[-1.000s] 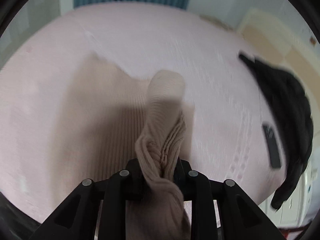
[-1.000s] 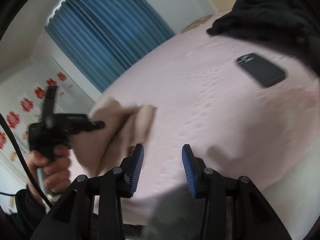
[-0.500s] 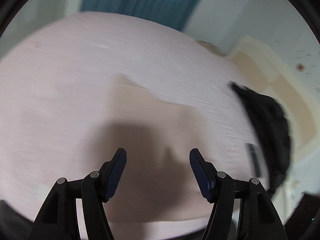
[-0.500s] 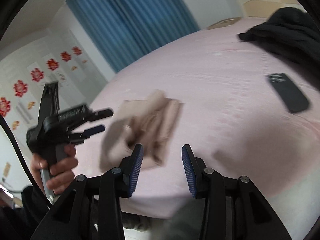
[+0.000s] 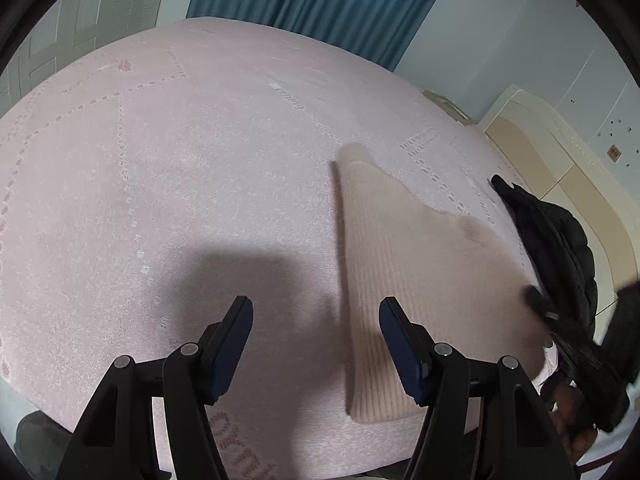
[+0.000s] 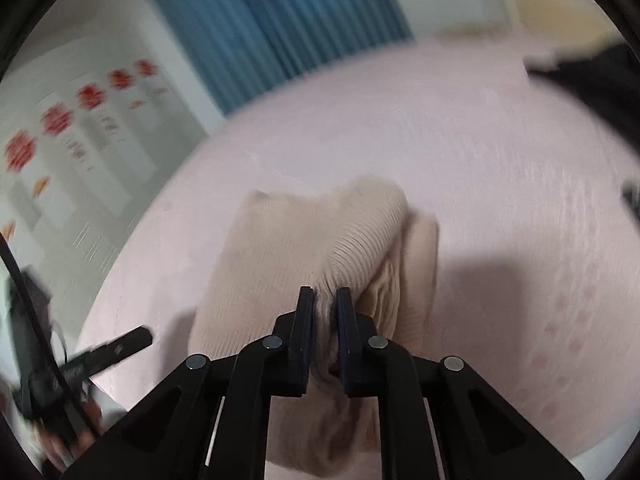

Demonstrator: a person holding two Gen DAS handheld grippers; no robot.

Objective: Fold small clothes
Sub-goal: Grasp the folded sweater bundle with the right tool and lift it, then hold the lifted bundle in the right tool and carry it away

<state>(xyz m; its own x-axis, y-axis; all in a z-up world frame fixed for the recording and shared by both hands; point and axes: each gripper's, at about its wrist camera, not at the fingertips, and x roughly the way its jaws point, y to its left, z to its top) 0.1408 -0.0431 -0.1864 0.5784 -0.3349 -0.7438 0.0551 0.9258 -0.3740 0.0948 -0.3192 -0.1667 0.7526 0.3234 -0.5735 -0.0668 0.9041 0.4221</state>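
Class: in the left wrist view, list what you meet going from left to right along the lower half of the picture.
Pink bedspread → left gripper → beige knitted garment → black jacket.

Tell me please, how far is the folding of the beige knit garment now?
Done: the beige knit garment lies on the pink bed cover, partly doubled over. In hand: the right gripper has just closed on a bunched fold, while the left gripper stands open beside it, holding nothing. Left: carrying this fold over and flattening; it is not yet a neat packet.
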